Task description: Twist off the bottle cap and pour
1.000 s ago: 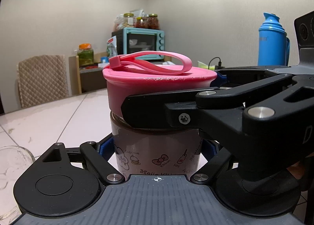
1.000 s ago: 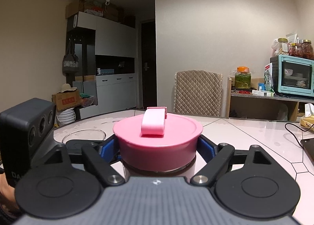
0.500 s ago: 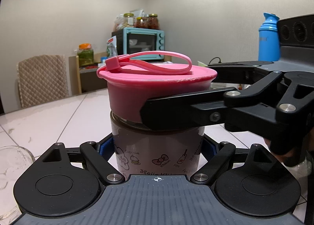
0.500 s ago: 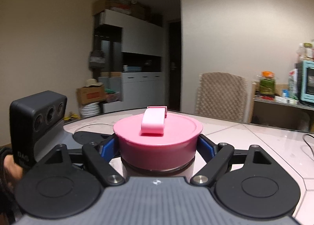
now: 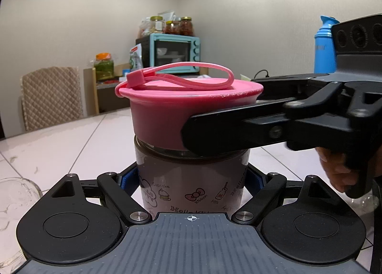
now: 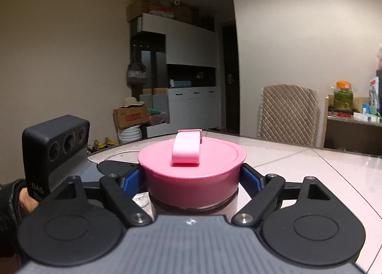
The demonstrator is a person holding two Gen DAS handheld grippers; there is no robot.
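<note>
A clear bottle [image 5: 191,178] with cartoon print and dark liquid stands on the white table. Its wide pink cap [image 5: 172,109] carries a pink strap loop [image 5: 186,78]. My left gripper [image 5: 191,179] is shut on the bottle's body, low down. My right gripper [image 6: 192,177] is shut on the pink cap [image 6: 191,173], with blue pads [image 6: 130,178] against its sides. In the left wrist view the right gripper [image 5: 238,130] comes in from the right and crosses the cap's lower edge. The cap sits tilted, its right rim higher.
A clear glass [image 5: 14,204] stands at the table's left. A blue thermos [image 5: 324,47] is at the back right. A padded chair [image 5: 51,97] and a shelf with a teal oven [image 5: 176,54] lie beyond the table.
My right gripper has swung round the bottle with the pink cap in it, turning the cap. The room has swept sideways in the right wrist view. The bottle and left gripper have stayed still.
</note>
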